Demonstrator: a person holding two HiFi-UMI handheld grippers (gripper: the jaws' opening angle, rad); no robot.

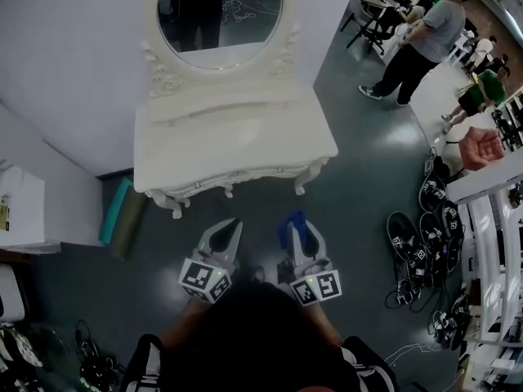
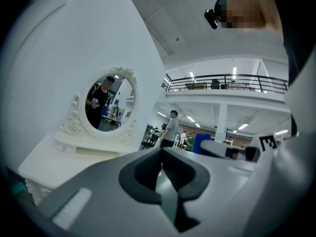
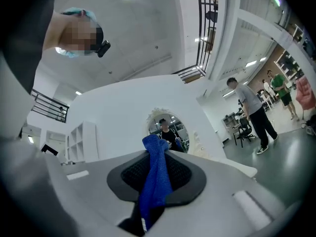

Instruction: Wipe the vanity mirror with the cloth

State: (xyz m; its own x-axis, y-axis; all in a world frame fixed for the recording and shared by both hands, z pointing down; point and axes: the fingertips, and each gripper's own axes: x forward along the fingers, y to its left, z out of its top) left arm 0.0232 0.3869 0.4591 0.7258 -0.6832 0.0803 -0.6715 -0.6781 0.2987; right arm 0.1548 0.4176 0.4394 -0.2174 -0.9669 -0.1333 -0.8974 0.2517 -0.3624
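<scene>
White vanity table (image 1: 237,137) on grey floor (image 1: 359,186); mirror (image 1: 219,11) apparently mounted atop.

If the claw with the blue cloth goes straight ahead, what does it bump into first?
Probably the vanity mirror: the right claw, shut on the blue cloth, points at it. The white table edge may come first; depth is unclear.

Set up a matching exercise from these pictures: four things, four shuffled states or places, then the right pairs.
1. left gripper
2. right gripper
3. cloth
4. vanity mirror

A. oval, on the white dressing table
B. blue, pinched between jaws
C. shut, nothing held
D. shut on the cloth

Pairs: 1-C, 2-D, 3-B, 4-A
</scene>
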